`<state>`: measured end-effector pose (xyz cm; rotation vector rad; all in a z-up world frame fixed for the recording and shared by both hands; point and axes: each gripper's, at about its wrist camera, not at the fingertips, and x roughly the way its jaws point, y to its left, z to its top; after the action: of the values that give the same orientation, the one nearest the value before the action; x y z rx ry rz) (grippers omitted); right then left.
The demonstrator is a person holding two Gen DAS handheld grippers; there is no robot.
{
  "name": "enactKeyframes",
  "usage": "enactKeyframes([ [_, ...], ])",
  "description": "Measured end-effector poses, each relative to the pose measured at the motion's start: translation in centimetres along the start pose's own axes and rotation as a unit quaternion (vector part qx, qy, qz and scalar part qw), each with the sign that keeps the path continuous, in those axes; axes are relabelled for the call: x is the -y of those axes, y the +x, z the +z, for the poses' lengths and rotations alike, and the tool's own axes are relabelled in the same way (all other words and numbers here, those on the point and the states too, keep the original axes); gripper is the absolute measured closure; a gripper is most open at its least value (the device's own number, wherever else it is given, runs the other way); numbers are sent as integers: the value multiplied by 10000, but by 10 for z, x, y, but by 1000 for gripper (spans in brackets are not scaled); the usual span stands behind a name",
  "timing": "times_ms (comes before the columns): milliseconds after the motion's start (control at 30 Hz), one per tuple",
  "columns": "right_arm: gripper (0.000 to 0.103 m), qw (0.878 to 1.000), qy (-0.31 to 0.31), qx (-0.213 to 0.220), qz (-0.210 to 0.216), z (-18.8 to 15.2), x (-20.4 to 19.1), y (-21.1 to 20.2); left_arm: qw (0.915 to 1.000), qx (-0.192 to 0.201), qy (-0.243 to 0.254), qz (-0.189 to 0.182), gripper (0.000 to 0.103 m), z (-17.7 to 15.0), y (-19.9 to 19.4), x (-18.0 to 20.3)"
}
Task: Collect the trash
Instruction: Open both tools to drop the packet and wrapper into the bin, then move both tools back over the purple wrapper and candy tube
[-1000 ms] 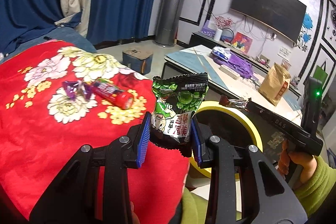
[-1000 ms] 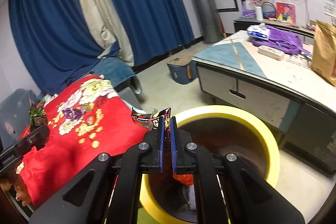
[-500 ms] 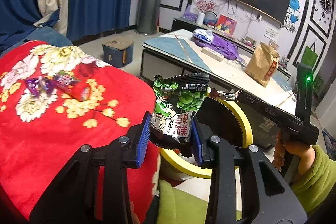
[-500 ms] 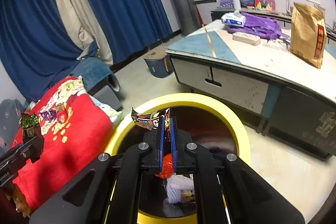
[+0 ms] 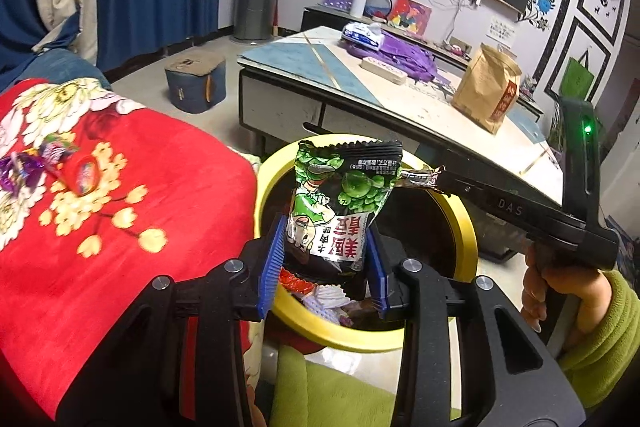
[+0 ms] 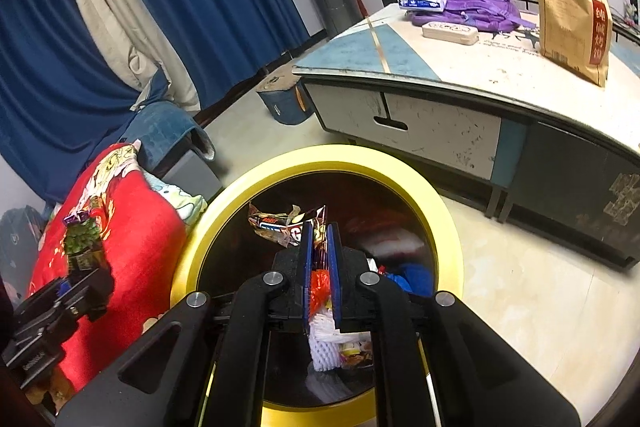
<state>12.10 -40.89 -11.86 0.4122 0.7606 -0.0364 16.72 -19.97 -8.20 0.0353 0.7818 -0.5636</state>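
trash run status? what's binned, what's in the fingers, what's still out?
Done: the yellow-rimmed bin already holds wrappers and white foam netting.
In hand: the left gripper grips a green snack bag over the bin; the right gripper is over the opening, its fingers opening around a crumpled candy wrapper.
Left: a purple wrapper and red packet on the red blanket.

Red floral blanket (image 5: 132, 267): purple wrapper (image 5: 20, 167), red tube (image 5: 82, 173) lying.
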Motion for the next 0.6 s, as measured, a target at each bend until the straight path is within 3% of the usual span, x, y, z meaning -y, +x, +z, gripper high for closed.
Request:
enactKeyframes([
  [100, 93, 10000, 78, -4, 4, 1, 4, 0, 10000, -49, 76, -22, 73, 4, 10, 3],
  [200, 83, 9998, 215, 30, 4, 3, 11, -1, 9998, -116, 150, 6, 72, 3, 18, 4],
  [267, 76, 9995, 314, 62, -10, 4, 15, -2, 9998, -150, 138, -5, 65, 4, 22, 3],
  [333, 71, 9991, 397, 121, -48, 4, 18, -4, 9999, -122, 90, 4, 45, 5, 23, 1],
  [400, 68, 9988, 441, 195, -66, 5, 20, -6, 9999, -97, 32, -34, 36, 6, 22, -3],
  [500, 59, 9984, 472, 298, -44, 7, 19, -10, 10000, 16, -66, -26, 11, 6, 17, -8],
  [600, 56, 9986, 388, 347, 25, 9, 11, -11, 9997, 136, -177, -33, 11, 7, 11, -14],
])
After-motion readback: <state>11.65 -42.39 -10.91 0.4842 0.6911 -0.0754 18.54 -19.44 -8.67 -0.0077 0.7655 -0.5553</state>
